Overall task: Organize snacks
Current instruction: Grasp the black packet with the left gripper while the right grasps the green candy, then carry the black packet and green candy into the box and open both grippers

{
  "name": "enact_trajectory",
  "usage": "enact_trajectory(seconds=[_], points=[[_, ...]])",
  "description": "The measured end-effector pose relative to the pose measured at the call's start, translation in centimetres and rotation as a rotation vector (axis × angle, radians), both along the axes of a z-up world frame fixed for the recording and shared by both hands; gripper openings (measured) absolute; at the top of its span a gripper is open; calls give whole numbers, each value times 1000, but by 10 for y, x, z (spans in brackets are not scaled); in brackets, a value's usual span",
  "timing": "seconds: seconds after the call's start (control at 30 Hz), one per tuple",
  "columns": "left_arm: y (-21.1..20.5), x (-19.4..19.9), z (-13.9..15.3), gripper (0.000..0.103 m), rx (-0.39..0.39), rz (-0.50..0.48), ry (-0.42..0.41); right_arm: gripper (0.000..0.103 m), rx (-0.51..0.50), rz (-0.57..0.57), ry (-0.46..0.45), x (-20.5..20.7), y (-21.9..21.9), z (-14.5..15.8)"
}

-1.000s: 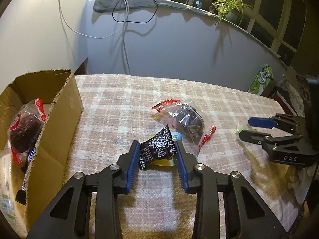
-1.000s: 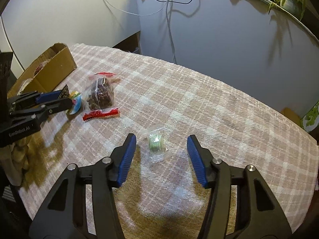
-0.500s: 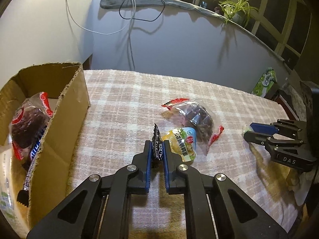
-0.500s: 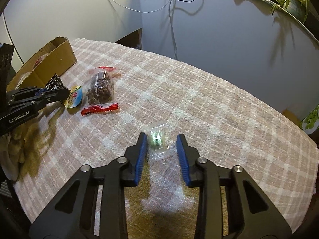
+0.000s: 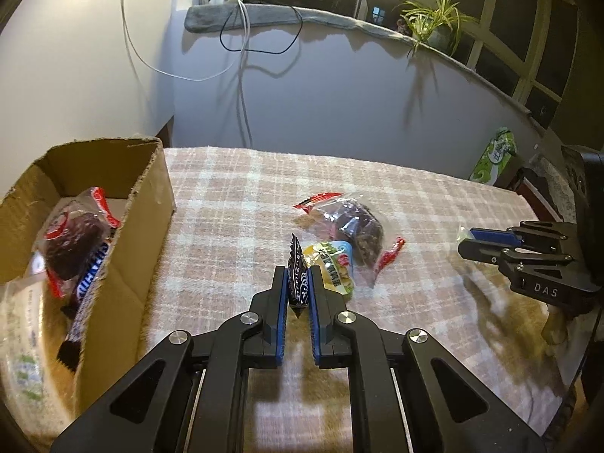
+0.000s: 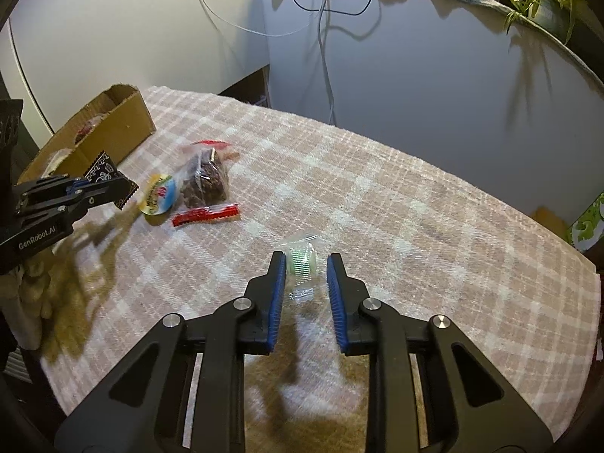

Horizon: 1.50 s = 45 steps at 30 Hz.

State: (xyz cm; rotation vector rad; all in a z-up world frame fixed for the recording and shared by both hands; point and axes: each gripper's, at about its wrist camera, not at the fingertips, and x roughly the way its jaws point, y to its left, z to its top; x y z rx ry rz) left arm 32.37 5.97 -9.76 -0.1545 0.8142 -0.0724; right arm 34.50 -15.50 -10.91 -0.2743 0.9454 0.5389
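My left gripper (image 5: 298,279) is shut on a small black snack packet (image 5: 297,283) and holds it above the checked tablecloth; it also shows in the right wrist view (image 6: 107,179). The cardboard box (image 5: 143,226) stands to its left with a dark cake pack (image 5: 73,241) and a candy bar inside. My right gripper (image 6: 304,264) is shut on a clear packet with green sweets (image 6: 302,260), lifted slightly off the cloth. A yellow-blue packet (image 5: 334,264), a clear bag of dark snacks (image 5: 355,222) and a red stick packet (image 5: 389,256) lie mid-table.
A green tissue pack (image 5: 494,154) sits at the table's far right edge. A white wall with hanging cables rises behind the table. A plant (image 5: 434,26) stands on the ledge above. The table edge is close to my right gripper's side.
My left gripper shut on the black packet and lifted it, uncovering the yellow-blue packet. My right gripper closed from wide open onto the clear green packet.
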Motion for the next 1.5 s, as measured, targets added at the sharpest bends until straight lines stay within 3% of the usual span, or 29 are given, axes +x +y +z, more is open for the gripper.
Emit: enact_trajectory(seconds=[0.73,1.1,1.5], points=[[10,-67,60,9,11,1,-132,23,45,54,-88,-57,30,61],[38,-95,75,9,10,43,-177,23,70,122,-114,-73,80,82],[90,-104,75,9,16,125,-183,23,84,227,-127,-70,164,88]])
